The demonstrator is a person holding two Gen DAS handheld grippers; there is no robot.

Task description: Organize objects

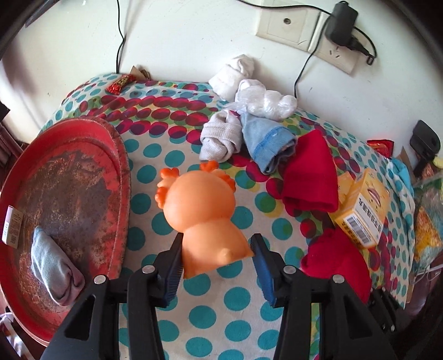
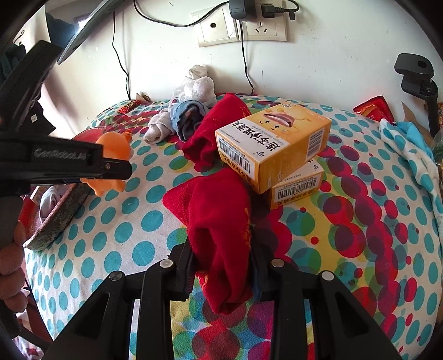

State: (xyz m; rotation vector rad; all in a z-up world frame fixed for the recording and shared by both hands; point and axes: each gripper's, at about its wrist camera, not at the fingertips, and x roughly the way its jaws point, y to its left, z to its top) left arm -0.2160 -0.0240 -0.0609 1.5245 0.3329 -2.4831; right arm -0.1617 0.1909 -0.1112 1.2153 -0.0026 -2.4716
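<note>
The left gripper [image 1: 217,259] has its two fingers around the bottom of an orange toy [image 1: 203,213]. To its left sits a red tray [image 1: 116,155] with a rolled sock [image 1: 56,272] inside. Ahead lie more socks [image 1: 241,135].

You are working in a lived-in home, likely a bedroom or living corner. Ahead of your jaws spreads a polka-dot cloth [image 1: 155,155] littered with rolled socks [image 1: 221,138], a child's orange rubber toy [image 1: 202,210] and medicine boxes [image 2: 274,144]. Beyond them, a white plastered wall [image 2: 332,69] carries household sockets [image 2: 260,27] with a charger [image 1: 340,25] plugged in and cables trailing down. To the left of your left jaws sits a worn, rusted red tray [image 1: 72,180].
</note>
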